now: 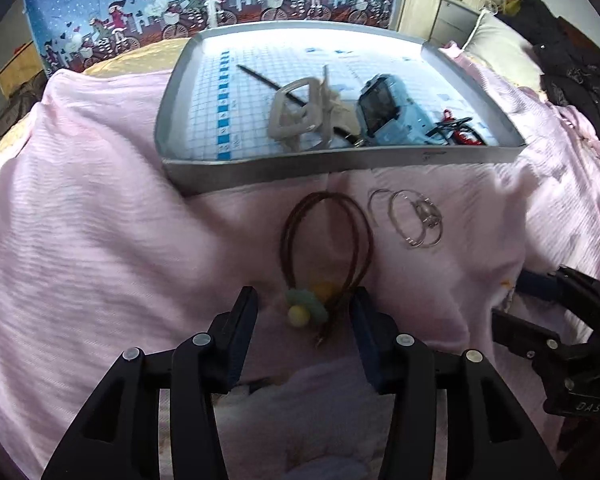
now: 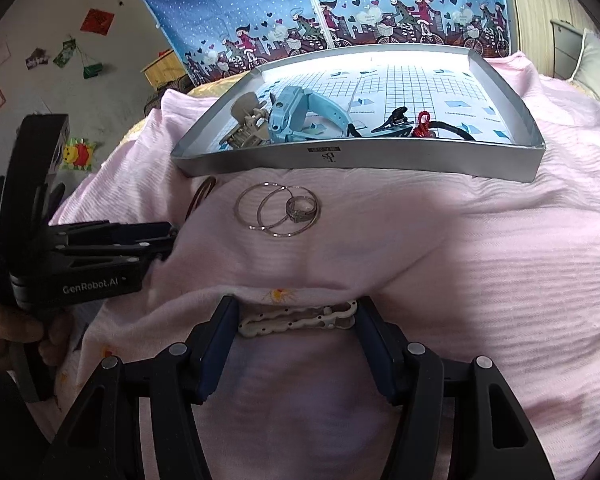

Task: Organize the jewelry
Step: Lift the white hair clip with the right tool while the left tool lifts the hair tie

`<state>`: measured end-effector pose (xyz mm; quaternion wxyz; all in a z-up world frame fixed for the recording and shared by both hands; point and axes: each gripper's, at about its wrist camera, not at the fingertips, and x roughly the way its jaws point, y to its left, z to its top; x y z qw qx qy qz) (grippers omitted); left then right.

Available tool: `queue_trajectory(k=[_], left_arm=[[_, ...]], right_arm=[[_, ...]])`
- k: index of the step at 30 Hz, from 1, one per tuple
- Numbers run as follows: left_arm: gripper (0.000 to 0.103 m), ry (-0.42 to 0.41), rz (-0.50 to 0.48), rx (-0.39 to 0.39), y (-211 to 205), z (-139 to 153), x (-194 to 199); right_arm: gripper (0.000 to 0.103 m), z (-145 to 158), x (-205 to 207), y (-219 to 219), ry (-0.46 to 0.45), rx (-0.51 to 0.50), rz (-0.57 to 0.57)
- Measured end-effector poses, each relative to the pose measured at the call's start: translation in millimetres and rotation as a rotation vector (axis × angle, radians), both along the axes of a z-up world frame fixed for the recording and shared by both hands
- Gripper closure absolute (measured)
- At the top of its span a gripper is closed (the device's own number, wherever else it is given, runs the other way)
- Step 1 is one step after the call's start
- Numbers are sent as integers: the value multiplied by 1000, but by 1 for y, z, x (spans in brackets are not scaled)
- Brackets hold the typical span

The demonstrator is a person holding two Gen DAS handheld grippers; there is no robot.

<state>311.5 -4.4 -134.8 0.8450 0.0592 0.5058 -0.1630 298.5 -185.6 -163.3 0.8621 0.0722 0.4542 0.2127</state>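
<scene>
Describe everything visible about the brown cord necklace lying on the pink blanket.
The brown cord necklace is a thin, dark brown cord, leather-like, looped double into a long oval. It lies flat on the pink blanket, just in front of the silver tray and left of the silver hoops. At its near end sit soft green and yellow felt-like balls, between the open fingers of the left gripper, which do not clamp it.

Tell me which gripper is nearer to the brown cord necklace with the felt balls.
Left. The left gripper straddles the brown cord necklace at its felt balls. The right gripper sits apart to its right, around a cream hair clip.
</scene>
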Motion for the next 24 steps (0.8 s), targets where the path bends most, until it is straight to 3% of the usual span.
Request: queue_trajectory(k=[4, 6, 12, 16, 17, 19, 24], left_arm=[[66, -19, -32, -76, 4, 7, -4], [80, -16, -42, -83, 4, 9, -4], [84, -4, -59, -65, -3, 11, -10], [89, 0, -56, -93, -4, 15, -13], [94, 0, -55, -100, -5, 16, -14], [95, 5, -50, -120, -4, 20, -15], [98, 22, -30, -156, 0, 23, -16]], right_arm=[[47, 0, 3, -2, 4, 29, -9], [56, 1, 1, -2, -1, 30, -5], [70, 0, 1, -1, 3, 29, 0], [71, 2, -2, 1, 6, 47, 10], [71, 3, -3, 2, 0, 42, 19], [81, 6, -6, 5, -10, 43, 34], [82, 9, -6, 5, -12, 63, 41]])
